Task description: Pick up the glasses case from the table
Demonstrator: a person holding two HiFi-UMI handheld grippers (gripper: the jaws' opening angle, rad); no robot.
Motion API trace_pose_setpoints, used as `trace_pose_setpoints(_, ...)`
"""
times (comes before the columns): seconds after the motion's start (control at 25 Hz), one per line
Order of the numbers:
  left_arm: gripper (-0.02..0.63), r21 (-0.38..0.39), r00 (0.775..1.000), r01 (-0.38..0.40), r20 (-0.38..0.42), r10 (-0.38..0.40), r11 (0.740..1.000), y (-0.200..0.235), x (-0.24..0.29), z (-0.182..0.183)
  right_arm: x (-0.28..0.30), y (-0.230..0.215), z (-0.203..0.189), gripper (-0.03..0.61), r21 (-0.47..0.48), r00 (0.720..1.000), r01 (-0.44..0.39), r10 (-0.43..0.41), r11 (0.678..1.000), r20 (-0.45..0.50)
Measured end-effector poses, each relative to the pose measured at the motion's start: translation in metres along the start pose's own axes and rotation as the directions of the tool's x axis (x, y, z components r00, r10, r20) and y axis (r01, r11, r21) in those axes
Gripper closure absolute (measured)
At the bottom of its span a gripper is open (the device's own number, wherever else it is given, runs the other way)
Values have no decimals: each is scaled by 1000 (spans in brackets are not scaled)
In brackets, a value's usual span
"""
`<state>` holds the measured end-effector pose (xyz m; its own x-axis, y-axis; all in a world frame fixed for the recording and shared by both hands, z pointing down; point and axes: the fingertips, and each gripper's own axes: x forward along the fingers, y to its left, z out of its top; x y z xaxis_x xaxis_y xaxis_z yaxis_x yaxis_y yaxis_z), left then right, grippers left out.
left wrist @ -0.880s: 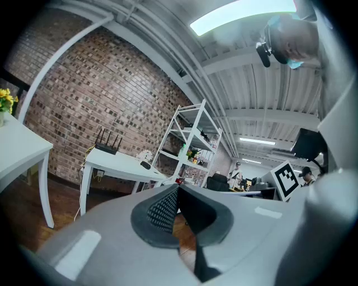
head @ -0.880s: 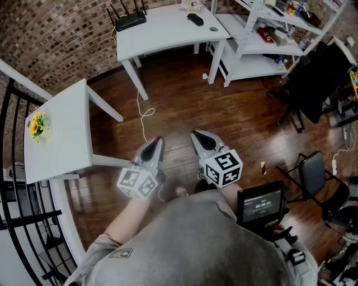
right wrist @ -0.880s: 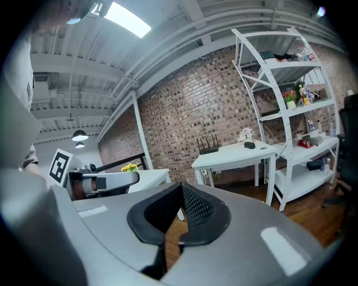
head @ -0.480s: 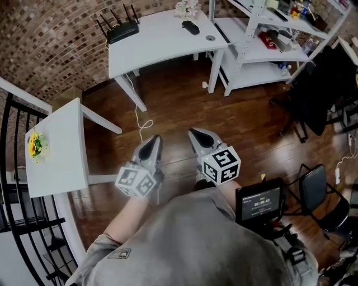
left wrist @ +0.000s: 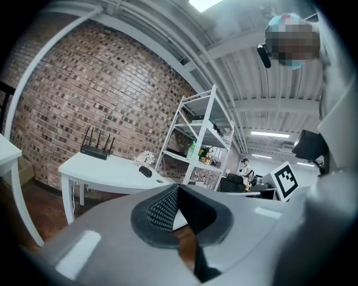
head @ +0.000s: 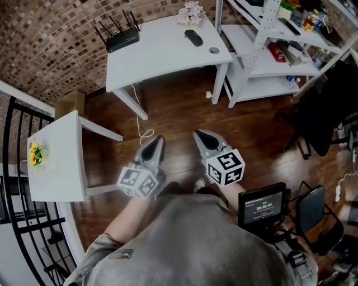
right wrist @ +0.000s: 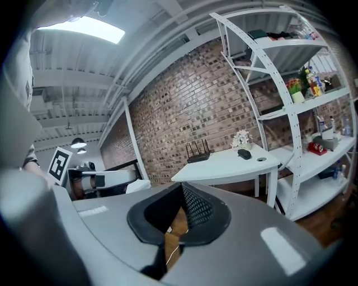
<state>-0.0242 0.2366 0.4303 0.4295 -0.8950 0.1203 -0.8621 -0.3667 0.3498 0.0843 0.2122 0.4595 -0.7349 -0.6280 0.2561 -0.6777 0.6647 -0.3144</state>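
The glasses case (head: 193,37) is a dark oval lying on the white table (head: 162,56) at the far side of the room, with a small flower pot (head: 191,12) behind it. It also shows small and far off in the left gripper view, as the case (left wrist: 146,171), and in the right gripper view, as the case (right wrist: 244,153). My left gripper (head: 153,143) and right gripper (head: 200,136) are held side by side over the wooden floor, well short of the table. Both are shut, tips together, with nothing between them: left gripper (left wrist: 178,187), right gripper (right wrist: 182,185).
A black router (head: 120,36) and a small round disc (head: 213,50) also lie on the white table. A white shelving rack (head: 263,50) stands to its right. At the left are a white side table (head: 56,167) and a black railing (head: 17,223). A cable (head: 146,133) lies on the floor.
The head view has moved forward and tipped: the white table with the case now sits lower and larger in the picture. Both grippers keep their place, still shut.
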Motion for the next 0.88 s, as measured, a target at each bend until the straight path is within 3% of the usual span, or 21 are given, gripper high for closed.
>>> trace_pose_setpoints(0.28, 624, -3, 1000, 8, 8, -8, 1000, 60, 53, 10, 73, -30, 10, 577, -14, 1000, 8, -9, 1000, -12)
trace_pose_setpoints(0.88, 624, -49, 992, 122, -29, -123, 991, 185, 183, 70, 218, -102, 79, 577, -5, 983, 180, -181, 984, -31)
